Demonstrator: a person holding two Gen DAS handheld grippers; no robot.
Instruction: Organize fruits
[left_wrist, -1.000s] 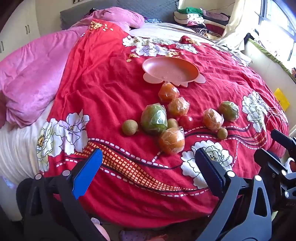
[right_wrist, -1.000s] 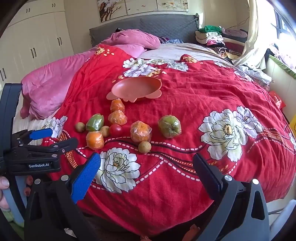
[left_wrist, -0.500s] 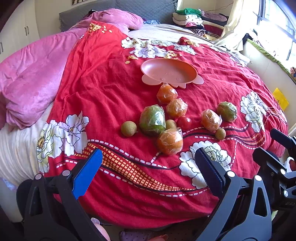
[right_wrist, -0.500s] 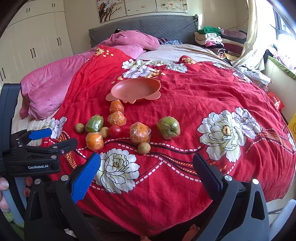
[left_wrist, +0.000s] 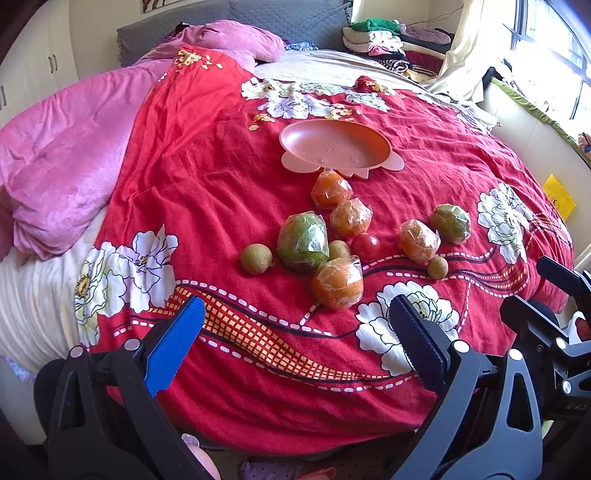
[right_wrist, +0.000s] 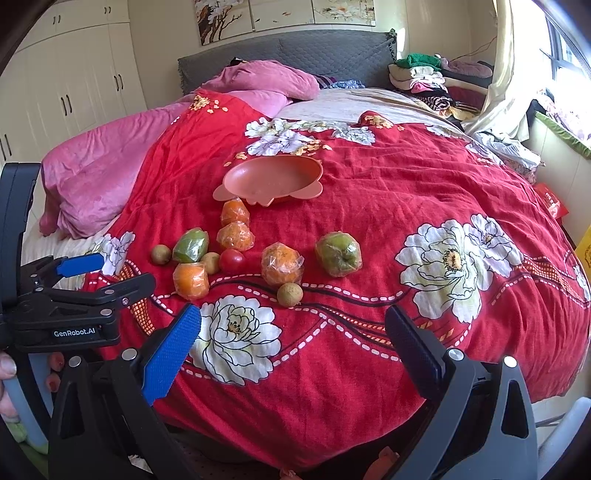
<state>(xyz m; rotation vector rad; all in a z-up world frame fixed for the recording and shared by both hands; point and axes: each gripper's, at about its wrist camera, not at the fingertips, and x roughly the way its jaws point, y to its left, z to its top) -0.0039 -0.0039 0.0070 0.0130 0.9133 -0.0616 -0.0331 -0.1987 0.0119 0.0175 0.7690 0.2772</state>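
1. Your pink dish (left_wrist: 334, 147) sits on the red floral bedspread (left_wrist: 207, 177) toward the middle of the bed, and nothing lies in it.
2. All the fruit lies on the bedspread between the dish and the foot edge. A wrapped orange (left_wrist: 331, 189) touches the dish's near rim, with a second wrapped orange (left_wrist: 351, 218) just beside it.
3. Nearer the foot edge you have a wrapped green mango (left_wrist: 303, 242), a small brown fruit (left_wrist: 256, 259) to its left, another small brown one (left_wrist: 339, 249) tucked on its right, and a red tomato (left_wrist: 365, 246) beside that.
4. The closest wrapped orange (left_wrist: 337, 283) lies nearest the foot edge, touching the mango.
5. Toward the right edge sit a wrapped orange (left_wrist: 419, 242), a wrapped green fruit (left_wrist: 450, 223) and a third small brown fruit (left_wrist: 437, 267).
6. Your left gripper (left_wrist: 295, 345) is spread wide and holds nothing, hovering over the foot edge of the bed.
7. Your right gripper (right_wrist: 293, 350) is likewise spread wide with nothing between its fingers, also above the foot edge.
8. A pink blanket (right_wrist: 107, 177) is bunched along the left edge, folded clothes (right_wrist: 421, 79) are stacked at the far right corner, a grey headboard (right_wrist: 314, 55) backs the bed, and white wardrobes (right_wrist: 66, 88) stand on the left.
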